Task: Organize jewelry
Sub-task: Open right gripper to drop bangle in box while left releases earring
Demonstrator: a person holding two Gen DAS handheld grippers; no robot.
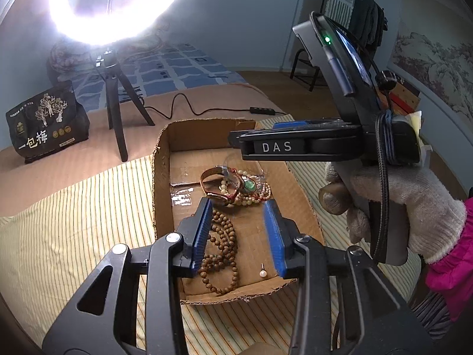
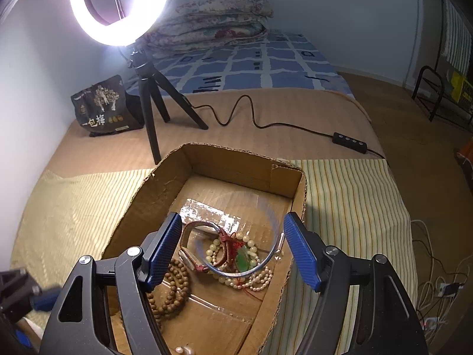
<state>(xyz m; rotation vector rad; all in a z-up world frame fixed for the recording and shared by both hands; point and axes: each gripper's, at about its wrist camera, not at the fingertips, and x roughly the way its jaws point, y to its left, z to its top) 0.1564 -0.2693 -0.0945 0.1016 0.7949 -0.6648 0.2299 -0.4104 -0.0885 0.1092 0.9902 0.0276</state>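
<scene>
An open cardboard box (image 1: 161, 177) (image 2: 142, 204) lies on a striped cloth. Inside are a brown wooden bead string (image 1: 223, 236) (image 2: 174, 290), a watch with a brown strap (image 1: 217, 185) (image 2: 192, 245), pale pearl strings with a green pendant (image 1: 251, 190) (image 2: 245, 260), a clear plastic ring-shaped piece (image 2: 266, 227) and a pearl stud (image 1: 262, 272). My left gripper (image 1: 238, 207) is open and empty above the wooden beads. My right gripper (image 2: 232, 224) is open and empty above the watch and pearls; in the left wrist view its body (image 1: 272, 146) hovers over the box's right side.
A ring light on a black tripod (image 1: 118, 112) (image 2: 153, 100) stands behind the box, its cable and switch (image 2: 350, 140) trailing right. A dark snack bag (image 1: 44, 121) (image 2: 103, 106) sits at the back left. Folded quilts (image 2: 212, 20) lie on the bed behind.
</scene>
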